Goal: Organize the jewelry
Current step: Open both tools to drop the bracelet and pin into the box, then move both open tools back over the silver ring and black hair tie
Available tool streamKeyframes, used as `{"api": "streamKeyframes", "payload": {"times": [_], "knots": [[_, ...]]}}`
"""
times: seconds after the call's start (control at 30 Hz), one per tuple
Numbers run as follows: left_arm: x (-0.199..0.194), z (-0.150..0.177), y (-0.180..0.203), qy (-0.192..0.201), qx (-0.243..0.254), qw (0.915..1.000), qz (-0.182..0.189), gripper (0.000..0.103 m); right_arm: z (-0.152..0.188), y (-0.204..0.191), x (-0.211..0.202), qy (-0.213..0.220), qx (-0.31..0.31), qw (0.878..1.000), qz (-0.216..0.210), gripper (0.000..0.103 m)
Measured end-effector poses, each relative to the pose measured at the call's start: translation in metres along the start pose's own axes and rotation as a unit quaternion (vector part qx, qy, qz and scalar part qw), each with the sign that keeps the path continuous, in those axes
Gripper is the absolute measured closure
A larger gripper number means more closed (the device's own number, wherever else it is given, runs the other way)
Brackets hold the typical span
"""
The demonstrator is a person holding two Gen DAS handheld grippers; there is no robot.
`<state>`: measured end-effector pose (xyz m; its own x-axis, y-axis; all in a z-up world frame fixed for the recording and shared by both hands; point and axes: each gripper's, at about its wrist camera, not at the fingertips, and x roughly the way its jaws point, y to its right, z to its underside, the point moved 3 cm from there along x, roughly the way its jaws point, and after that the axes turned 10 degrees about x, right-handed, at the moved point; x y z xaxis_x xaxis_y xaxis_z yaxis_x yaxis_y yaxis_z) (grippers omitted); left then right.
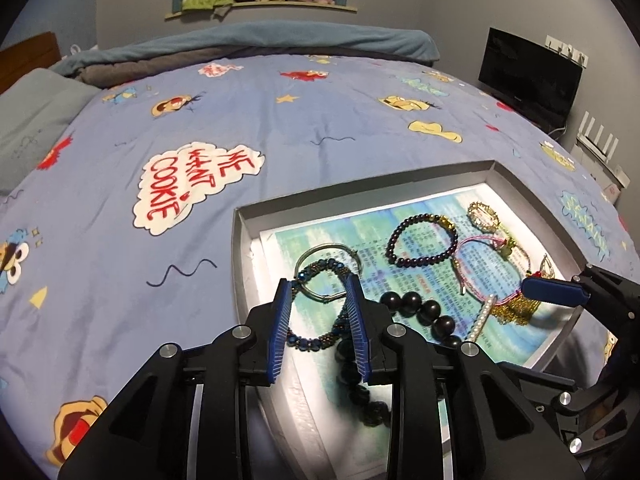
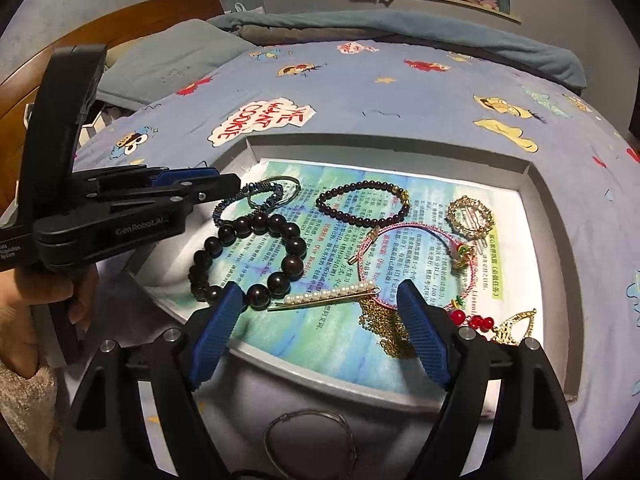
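Observation:
A grey shallow box (image 1: pixel 242 248) (image 2: pixel 540 184) lined with printed paper lies on the bed and holds several pieces of jewelry. My left gripper (image 1: pixel 318 286) is open, its fingers either side of a blue beaded bracelet (image 1: pixel 320 268) (image 2: pixel 240 200) and a silver bangle (image 1: pixel 320 250). A big dark bead bracelet (image 1: pixel 424 314) (image 2: pixel 256 256) lies beside it. My right gripper (image 2: pixel 320 300) is open over a pearl hair clip (image 2: pixel 332 294) and a gold chain (image 2: pixel 384 324). A purple bead bracelet (image 2: pixel 360 204), a pink cord bracelet (image 2: pixel 400 264) and a gold clip (image 2: pixel 468 214) lie further in.
The box rests on a blue cartoon bedspread (image 1: pixel 160 120). A thin silver bangle (image 2: pixel 312 436) lies on the bedspread outside the box, near my right gripper. A monitor (image 1: pixel 528 76) stands to the right of the bed, a pillow (image 1: pixel 28 120) at the left.

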<state>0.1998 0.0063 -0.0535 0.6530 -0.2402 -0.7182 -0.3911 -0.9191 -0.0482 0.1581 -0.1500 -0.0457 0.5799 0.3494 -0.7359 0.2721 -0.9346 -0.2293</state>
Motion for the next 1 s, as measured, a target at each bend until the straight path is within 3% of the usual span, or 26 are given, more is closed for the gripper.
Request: {"api": "streamKeyframes", "payload": {"times": [0.37,0.57,1.0], "knots": [[-0.037,0.008,-0.001,0.034,-0.025,0.9986,-0.031,0.028,0.005,0.002,-0.032,0.029,0.002,1.0,-0.008,0.007],[-0.06,0.013,-0.001,0.049,-0.031,0.9976,-0.037,0.021,0.007,-0.004,-0.05,0.053,0.007,0.999,-0.011,0.006],[-0.104,0.042,0.018,0.067,-0.018,0.9966,-0.045,0.016,0.017,-0.01,-0.078,0.071,-0.003,0.997,0.0,0.006]]}}
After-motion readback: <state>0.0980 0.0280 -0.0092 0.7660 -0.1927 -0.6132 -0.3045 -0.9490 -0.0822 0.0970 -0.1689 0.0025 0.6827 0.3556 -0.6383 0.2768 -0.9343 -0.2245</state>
